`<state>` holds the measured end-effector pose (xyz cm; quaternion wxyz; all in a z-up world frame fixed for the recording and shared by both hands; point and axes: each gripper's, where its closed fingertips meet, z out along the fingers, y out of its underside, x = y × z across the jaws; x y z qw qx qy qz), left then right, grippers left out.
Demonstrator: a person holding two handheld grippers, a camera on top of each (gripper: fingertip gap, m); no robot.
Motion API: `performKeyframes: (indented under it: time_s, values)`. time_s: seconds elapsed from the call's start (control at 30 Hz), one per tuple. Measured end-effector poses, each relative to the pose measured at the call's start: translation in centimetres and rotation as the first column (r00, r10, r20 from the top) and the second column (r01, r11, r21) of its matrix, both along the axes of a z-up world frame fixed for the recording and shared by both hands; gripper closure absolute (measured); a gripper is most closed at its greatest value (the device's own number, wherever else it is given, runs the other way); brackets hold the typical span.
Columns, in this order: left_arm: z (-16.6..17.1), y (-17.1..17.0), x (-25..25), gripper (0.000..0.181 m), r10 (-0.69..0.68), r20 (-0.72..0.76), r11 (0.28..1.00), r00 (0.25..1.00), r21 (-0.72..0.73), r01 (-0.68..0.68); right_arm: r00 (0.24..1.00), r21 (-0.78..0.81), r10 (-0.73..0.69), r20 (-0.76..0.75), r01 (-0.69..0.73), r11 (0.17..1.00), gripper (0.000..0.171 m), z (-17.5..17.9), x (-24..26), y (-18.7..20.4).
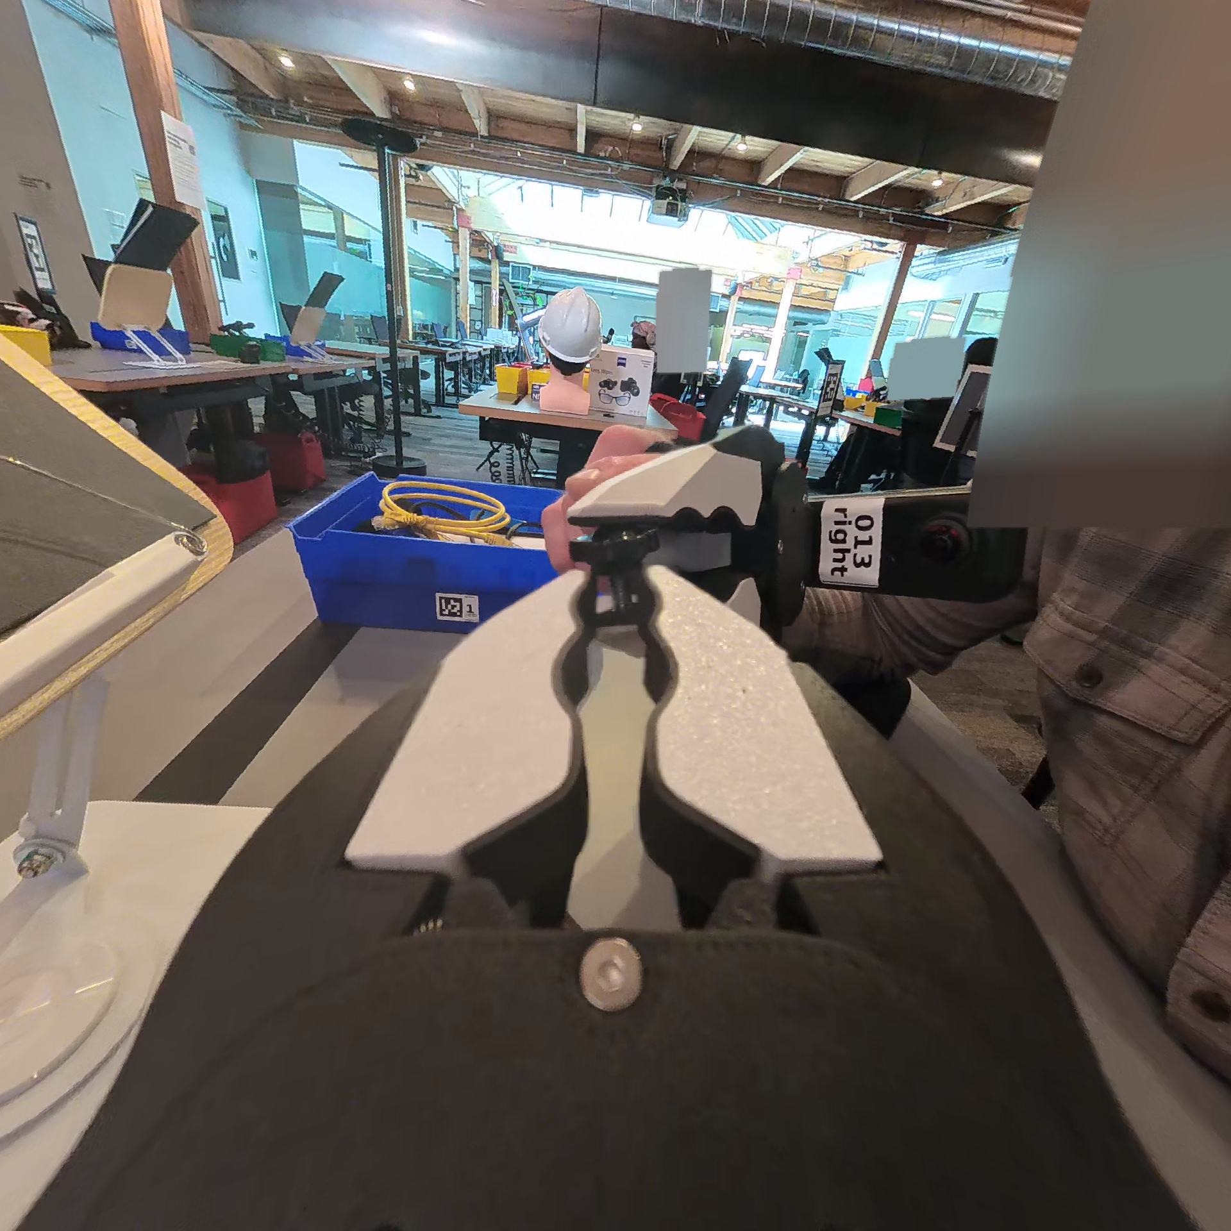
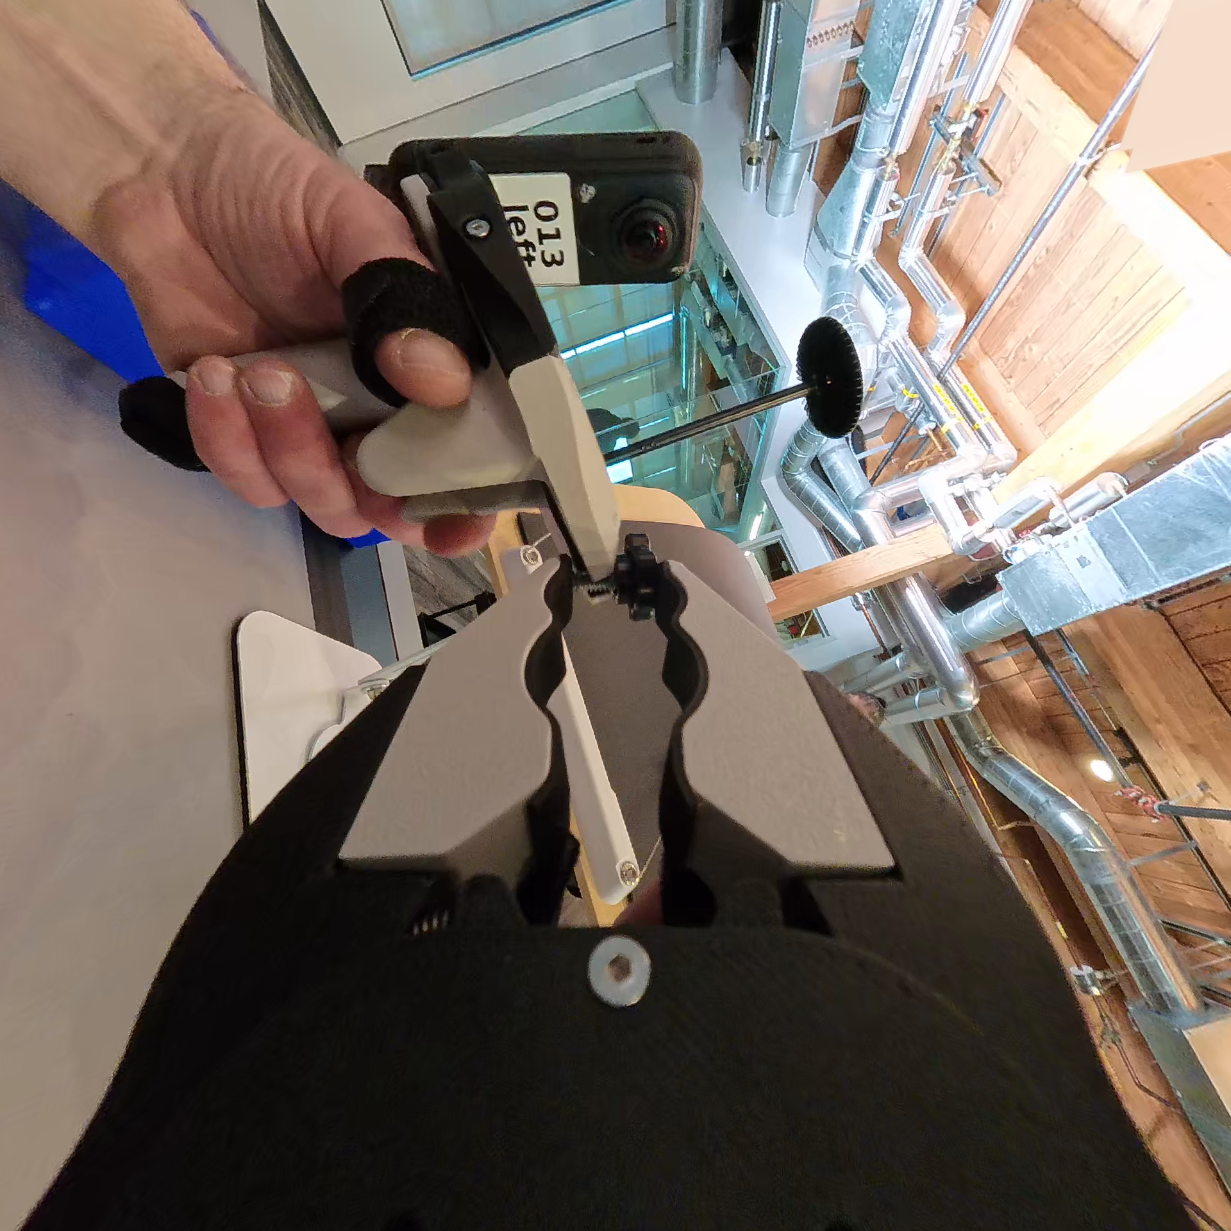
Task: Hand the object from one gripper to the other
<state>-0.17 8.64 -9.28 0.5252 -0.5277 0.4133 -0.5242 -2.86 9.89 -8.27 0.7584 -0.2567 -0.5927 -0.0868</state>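
Tools both pinch a small black knobbed screw (image 1: 614, 553), left tool (image 1: 616, 603) and right tool (image 2: 616, 586) half hiding it.

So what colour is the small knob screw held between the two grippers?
Black. The knob screw shows best in the left wrist view.

Left claw (image 1: 613, 599) and right claw (image 2: 616, 593): each has two pale grey fingers (image 1: 506, 719) with wavy black inner edges, set on a black body with a silver washer-and-screw (image 1: 611, 974) at centre. Each carries a black camera (image 2: 639, 220) beside a white label. Hand (image 2: 220, 266): black fabric finger bands. Plaid grey shirt sleeve (image 1: 1132, 699), buttoned.
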Motion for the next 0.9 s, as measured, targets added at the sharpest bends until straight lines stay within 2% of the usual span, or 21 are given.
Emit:
performKeyframes:
  time_s: [0.03,0.13,0.57,0.77,0.9]
  values:
    - [-0.2,0.0,0.2,0.164,-0.003,-0.011,1.000,1.000,-0.004,0.003,1.000,-0.002,0.007,-0.001,-0.007,1.000,0.149,0.0,-0.1,-0.1]
    - [-0.2,-0.1,0.2,0.170,0.000,-0.010,1.000,1.000,0.008,0.000,1.000,-0.004,0.009,0.006,-0.009,1.000,0.149,-0.2,-0.2,-0.3]
    - [0.2,0.2,-0.2,0.176,0.034,-0.021,0.999,0.999,0.040,-0.033,0.998,0.001,-0.001,-0.059,0.001,1.000,0.144,0.0,-0.5,-0.6]
    - [0.1,0.2,-0.7,0.176,0.081,-0.108,0.989,0.991,0.132,-0.066,1.000,-0.012,0.018,-0.026,-0.018,1.000,0.137,-0.1,-0.4,-0.6]
    - [-0.7,0.3,-1.5,0.176,0.154,-0.261,0.960,0.953,0.266,-0.083,0.990,-0.165,0.128,0.063,-0.116,0.979,0.136,-1.3,-0.1,-1.1]
